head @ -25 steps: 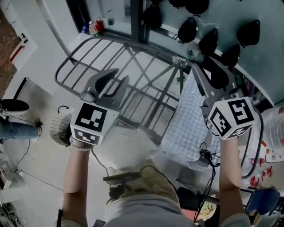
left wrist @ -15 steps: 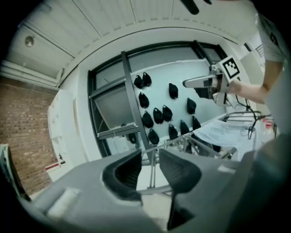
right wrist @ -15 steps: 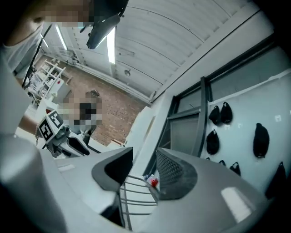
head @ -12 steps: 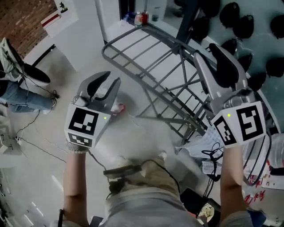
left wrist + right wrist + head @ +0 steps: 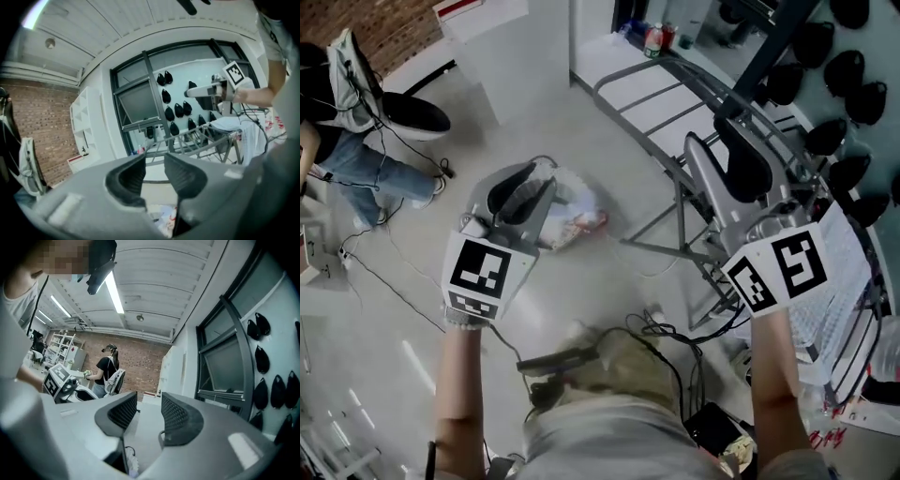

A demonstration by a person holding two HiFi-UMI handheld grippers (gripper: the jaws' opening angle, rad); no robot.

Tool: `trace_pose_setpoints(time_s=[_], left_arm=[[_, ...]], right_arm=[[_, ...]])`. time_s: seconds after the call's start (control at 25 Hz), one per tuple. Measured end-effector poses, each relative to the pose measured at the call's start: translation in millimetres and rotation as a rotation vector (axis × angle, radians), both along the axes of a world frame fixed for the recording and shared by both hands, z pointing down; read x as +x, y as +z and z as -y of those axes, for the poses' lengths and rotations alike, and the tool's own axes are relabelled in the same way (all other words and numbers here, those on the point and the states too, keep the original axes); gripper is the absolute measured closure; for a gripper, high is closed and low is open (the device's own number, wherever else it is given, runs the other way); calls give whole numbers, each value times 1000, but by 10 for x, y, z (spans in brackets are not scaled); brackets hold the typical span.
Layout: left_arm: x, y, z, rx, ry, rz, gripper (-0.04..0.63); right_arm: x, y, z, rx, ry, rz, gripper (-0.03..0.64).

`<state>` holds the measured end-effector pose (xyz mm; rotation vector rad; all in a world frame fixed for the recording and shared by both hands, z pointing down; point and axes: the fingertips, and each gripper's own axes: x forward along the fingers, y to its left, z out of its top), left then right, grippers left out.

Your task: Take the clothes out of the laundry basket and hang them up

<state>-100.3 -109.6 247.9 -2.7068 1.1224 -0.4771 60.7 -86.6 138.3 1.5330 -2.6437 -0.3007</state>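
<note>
In the head view the white laundry basket (image 5: 570, 192) sits on the floor, partly hidden behind my left gripper (image 5: 536, 178). Pale and red-patterned clothes (image 5: 581, 225) lie in it. That gripper hangs above it, open and empty. My right gripper (image 5: 708, 138) is open and empty too, held over the grey drying rack (image 5: 675, 94). A white checked cloth (image 5: 848, 281) hangs on the rack at the right. The left gripper view has its jaws (image 5: 153, 174) apart, with the rack (image 5: 197, 140) beyond them. The right gripper view (image 5: 149, 409) also has a clear gap between its jaws.
A person's legs (image 5: 356, 164) and a black chair base (image 5: 412, 112) are at the upper left, with cables (image 5: 384, 272) across the floor. Bottles (image 5: 656, 37) stand behind the rack. Black pads (image 5: 848, 75) dot the wall at the right. Another person (image 5: 105, 369) stands far off.
The view has swung left: the rack has slid to the upper right and the basket has come into sight under my left gripper. Both grippers stay open.
</note>
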Motion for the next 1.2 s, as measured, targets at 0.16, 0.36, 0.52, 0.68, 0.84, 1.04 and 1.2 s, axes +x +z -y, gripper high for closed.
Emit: trace_pose_setpoints(time_s=[0.16,0.36,0.52,0.68,0.84,1.04,1.2], left_arm=[[-309,241,144,-39,-34,-1,485],[-540,669,197,-85,-57,-3,485],[-609,1108,311,-155,-74,52,485],[-570,1573,494,-226,-59,80,485],[-502,2043,654,-288,-45,85,485],[-340,2540,890,-313,-56,90,485],[-273,2874,1044,-325,-80,72,485]], right_arm=[[-476,570,252,-81,-53,-35,465],[-831,1395,393,-184,-92,-141,465],[-933,1964,569,-272,-118,-172,465],[-993,2464,755,-349,-128,-202,465],[-985,3070,879,-425,-146,-241,465],[-789,3995,1061,-522,-174,-337,465],[-716,4712,1266,-582,-215,-388,465]])
